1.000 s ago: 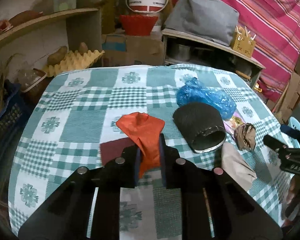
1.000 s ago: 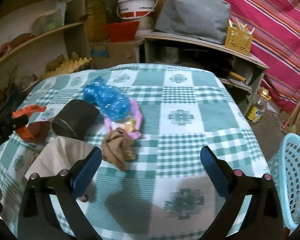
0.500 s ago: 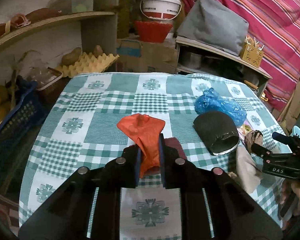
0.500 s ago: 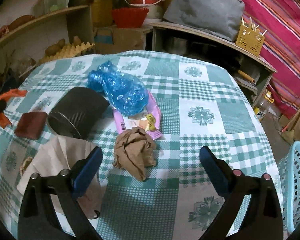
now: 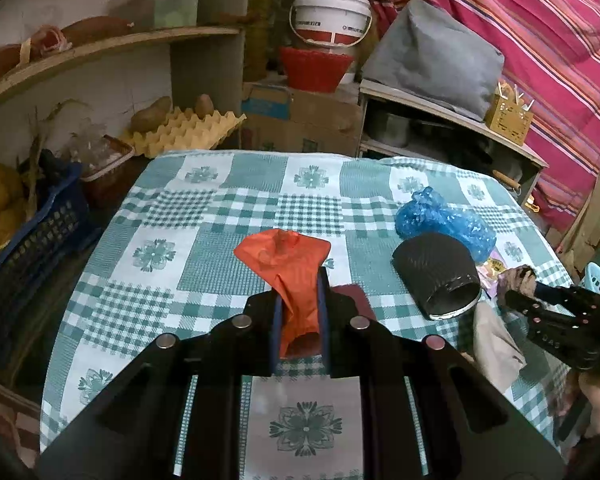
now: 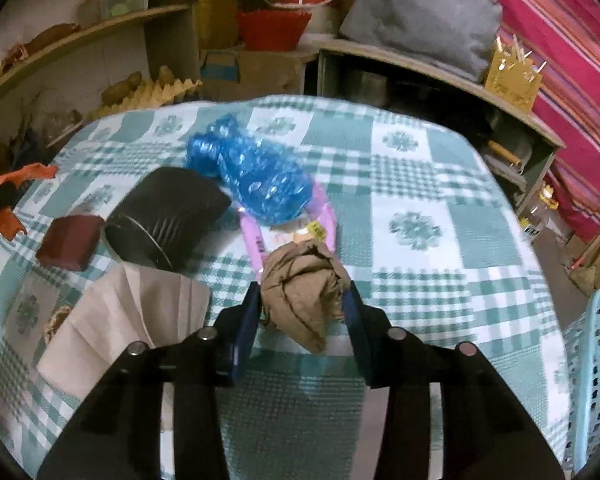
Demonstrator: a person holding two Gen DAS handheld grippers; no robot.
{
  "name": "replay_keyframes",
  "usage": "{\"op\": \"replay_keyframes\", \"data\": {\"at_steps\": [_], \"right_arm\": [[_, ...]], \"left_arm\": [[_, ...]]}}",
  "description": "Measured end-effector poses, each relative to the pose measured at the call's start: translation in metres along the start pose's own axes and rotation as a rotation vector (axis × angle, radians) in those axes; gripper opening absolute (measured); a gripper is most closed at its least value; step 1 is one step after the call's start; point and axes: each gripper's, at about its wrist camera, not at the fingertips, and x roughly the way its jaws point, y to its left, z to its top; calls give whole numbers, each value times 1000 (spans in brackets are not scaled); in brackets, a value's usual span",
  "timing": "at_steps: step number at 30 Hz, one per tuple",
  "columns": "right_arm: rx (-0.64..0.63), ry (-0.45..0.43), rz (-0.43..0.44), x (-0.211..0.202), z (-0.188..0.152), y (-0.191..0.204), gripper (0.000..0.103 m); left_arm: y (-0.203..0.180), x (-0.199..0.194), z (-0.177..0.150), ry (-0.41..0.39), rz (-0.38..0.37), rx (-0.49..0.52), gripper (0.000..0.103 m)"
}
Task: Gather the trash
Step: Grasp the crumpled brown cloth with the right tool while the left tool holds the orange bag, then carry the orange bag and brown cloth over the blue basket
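My left gripper [image 5: 299, 300] is shut on an orange plastic scrap [image 5: 290, 264] and holds it above the checked tablecloth [image 5: 204, 224]. My right gripper [image 6: 302, 304] has closed around a crumpled brown paper ball [image 6: 302, 284], its pads touching both sides. A blue plastic bag [image 6: 256, 176], a black ribbed cup [image 6: 164, 220] on its side, a pink wrapper [image 6: 260, 240], a dark red piece [image 6: 70, 238] and a beige paper bag [image 6: 116, 316] lie on the table. The right gripper also shows in the left wrist view [image 5: 528, 300] at the paper ball.
A light blue perforated basket [image 6: 592, 376] stands off the table's right edge. Shelves with egg trays [image 5: 180, 132], a bucket [image 5: 330, 20] and a grey cushion [image 5: 432, 56] stand behind the table. A dark blue crate [image 5: 32, 240] sits at the left.
My right gripper moved forward to the brown paper ball and closed on it. My left gripper pulled back and up with the orange scrap still held.
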Motion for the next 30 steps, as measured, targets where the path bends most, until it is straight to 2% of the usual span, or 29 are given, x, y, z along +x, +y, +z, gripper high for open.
{"op": "replay_keyframes", "data": {"at_steps": [8,15,23,30], "right_arm": [[11,-91,-68,-44,-2,-36,42],[91,-128,-125,-78,-13,-95,42],[181,-154,-187,-109,-31,-164,42],[277,-167,-228,-130,-52,-224,42]], "left_arm": [[-22,-19,8,-53,-13,14,13],[-56,-35,15,-88,-63,21,13],[-123,-56,22,-134,-81,112,13],[-184,-69,24,-162,-141,159,13]]}}
